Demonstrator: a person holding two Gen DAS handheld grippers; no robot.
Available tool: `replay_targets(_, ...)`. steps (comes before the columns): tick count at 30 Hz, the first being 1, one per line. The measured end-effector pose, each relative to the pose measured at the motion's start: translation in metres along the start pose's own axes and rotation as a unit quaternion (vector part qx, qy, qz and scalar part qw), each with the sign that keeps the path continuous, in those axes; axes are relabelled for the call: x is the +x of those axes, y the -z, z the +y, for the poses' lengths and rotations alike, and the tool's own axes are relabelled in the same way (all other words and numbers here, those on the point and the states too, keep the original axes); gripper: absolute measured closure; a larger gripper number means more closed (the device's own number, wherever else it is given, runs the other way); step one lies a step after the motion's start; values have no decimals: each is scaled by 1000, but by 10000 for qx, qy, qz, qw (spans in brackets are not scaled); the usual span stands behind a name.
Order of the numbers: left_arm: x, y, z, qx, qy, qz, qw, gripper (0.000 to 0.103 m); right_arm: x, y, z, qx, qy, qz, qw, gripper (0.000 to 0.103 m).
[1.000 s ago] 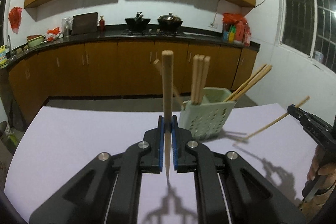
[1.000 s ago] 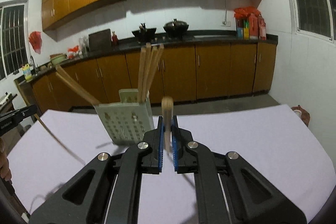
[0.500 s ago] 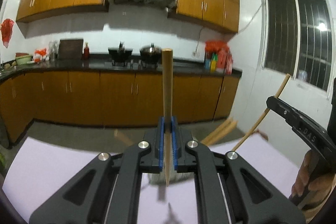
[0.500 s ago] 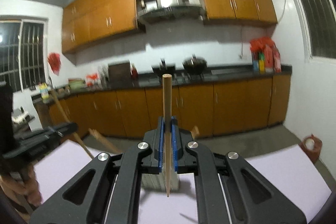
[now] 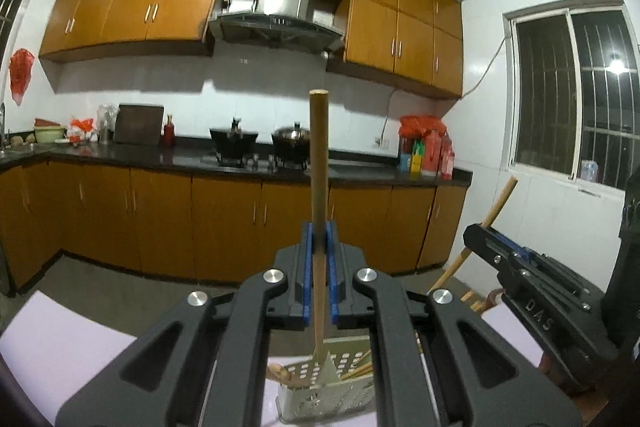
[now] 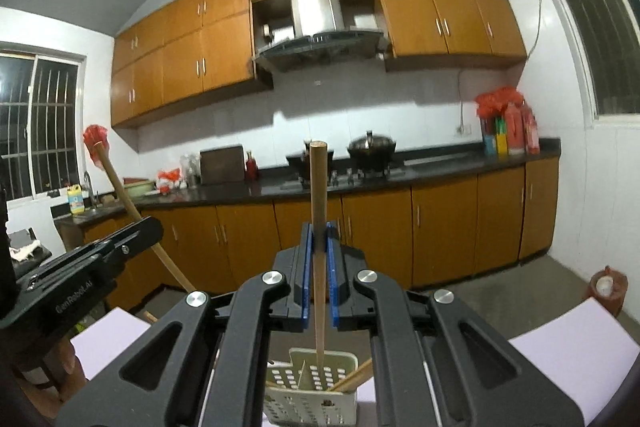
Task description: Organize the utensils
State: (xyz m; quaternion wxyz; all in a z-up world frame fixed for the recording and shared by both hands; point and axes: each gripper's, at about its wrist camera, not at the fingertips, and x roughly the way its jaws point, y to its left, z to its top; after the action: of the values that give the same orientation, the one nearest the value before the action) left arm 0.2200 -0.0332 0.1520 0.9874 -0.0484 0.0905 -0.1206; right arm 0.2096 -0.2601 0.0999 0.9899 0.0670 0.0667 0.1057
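Observation:
My left gripper (image 5: 319, 233) is shut on a wooden chopstick (image 5: 319, 163) that stands upright, its thin end hanging over the pale green slotted utensil holder (image 5: 320, 393). My right gripper (image 6: 319, 233) is shut on a second upright chopstick (image 6: 319, 187), whose tip hangs over the same holder (image 6: 296, 383). The holder has other chopsticks (image 6: 352, 381) leaning inside. In the left wrist view the right gripper (image 5: 478, 235) comes in from the right with its chopstick (image 5: 498, 207). In the right wrist view the left gripper (image 6: 150, 227) comes in from the left with its chopstick (image 6: 120, 187).
The holder stands on a table with a lilac cover (image 5: 60, 343) (image 6: 576, 343). Beyond it run brown kitchen cabinets and a dark counter (image 5: 180, 159) with pots, bottles and a range hood above. A person's hand (image 6: 66, 359) holds the left gripper. A small jar (image 6: 604, 285) sits on the floor.
Both grippers have risen and tipped upward with their chopsticks. The holder has slid from ahead of the fingers to beneath them, and the two grippers have drawn closer together.

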Motion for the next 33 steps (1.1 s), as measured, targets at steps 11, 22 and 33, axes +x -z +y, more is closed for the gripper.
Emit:
replay_targets(11, 8, 21, 22, -300, -16, 339, 9990, 68, -22, 1, -2, -57, 73, 104, 9999, 54)
replay_targets(22, -105, 52, 30, 176, -457, 156, 9987, 4, -113, 26, 12, -561, 611, -23, 9965, 2)
replay_targets(33, -181, 128, 33, 104, -1191, 734, 9901, 4, -158, 97, 29, -554, 834, 775, 9919, 2)
